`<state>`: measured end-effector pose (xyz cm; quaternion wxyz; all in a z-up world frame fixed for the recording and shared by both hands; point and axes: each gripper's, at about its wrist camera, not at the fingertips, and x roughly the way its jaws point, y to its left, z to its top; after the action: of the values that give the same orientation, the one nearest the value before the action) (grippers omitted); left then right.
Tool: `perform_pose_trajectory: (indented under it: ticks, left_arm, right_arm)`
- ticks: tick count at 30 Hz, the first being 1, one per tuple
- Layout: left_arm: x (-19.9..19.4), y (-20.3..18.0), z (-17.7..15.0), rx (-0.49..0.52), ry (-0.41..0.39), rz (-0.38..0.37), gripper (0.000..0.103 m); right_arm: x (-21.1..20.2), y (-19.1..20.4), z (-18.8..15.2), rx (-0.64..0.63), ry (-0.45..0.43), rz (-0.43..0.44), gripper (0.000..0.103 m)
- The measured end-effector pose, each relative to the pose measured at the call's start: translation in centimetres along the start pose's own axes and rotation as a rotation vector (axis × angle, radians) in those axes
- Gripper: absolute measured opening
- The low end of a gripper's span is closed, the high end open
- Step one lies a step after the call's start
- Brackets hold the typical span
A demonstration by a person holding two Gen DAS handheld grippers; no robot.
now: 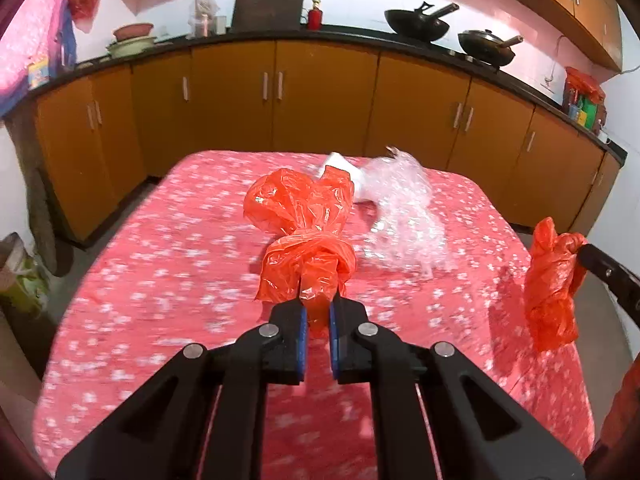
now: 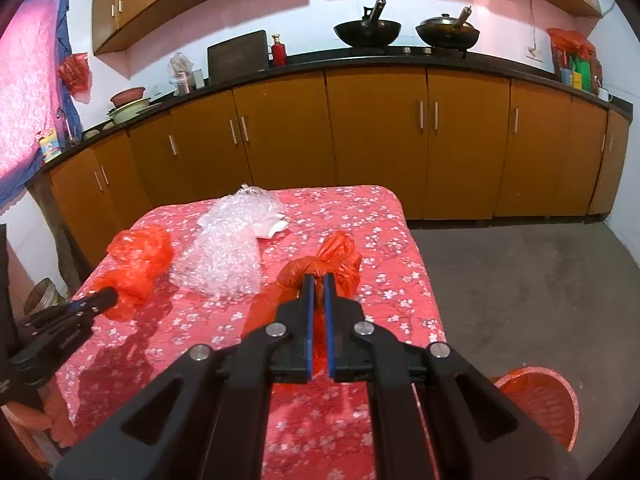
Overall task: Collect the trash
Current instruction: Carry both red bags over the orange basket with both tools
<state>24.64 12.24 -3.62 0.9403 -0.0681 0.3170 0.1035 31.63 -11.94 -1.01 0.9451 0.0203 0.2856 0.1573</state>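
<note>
Left gripper [image 1: 318, 312] pinches knotted orange bag [image 1: 304, 224] over floral tablecloth [image 1: 160, 300]

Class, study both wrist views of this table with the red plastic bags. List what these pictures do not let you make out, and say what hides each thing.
- Knotted red plastic bag in the left gripper: contents hidden by opaque plastic.
- White item behind the crumpled clear bubble wrap: mostly covered, kind unclear.
- Red slatted plastic basket: inside cut off by the right gripper's arm and the picture's edge.
- Pink flowered tablecloth: pattern motion-blurred in the left view.

No legible text, label, brand, number or sign found; print on the countertop packages [image 2: 576, 68] too small to read.
</note>
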Motion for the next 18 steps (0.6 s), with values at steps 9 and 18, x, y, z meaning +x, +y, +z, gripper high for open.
perform_pose_trajectory:
  ticks: [9,18]
  left_arm:
    - [-3.7,-0.3,1.5,0.014,-0.065,-0.011,0.008]
    - [-6.7,-4.8,2.1,0.066,-0.104,-0.108,0.008]
  right_arm:
    - [-3.5,0.1,1.1,-0.007,-0.058,-0.003,0.006]
    - [-7.0,-3.2,1.2,0.017,-0.095,-0.077,0.006]
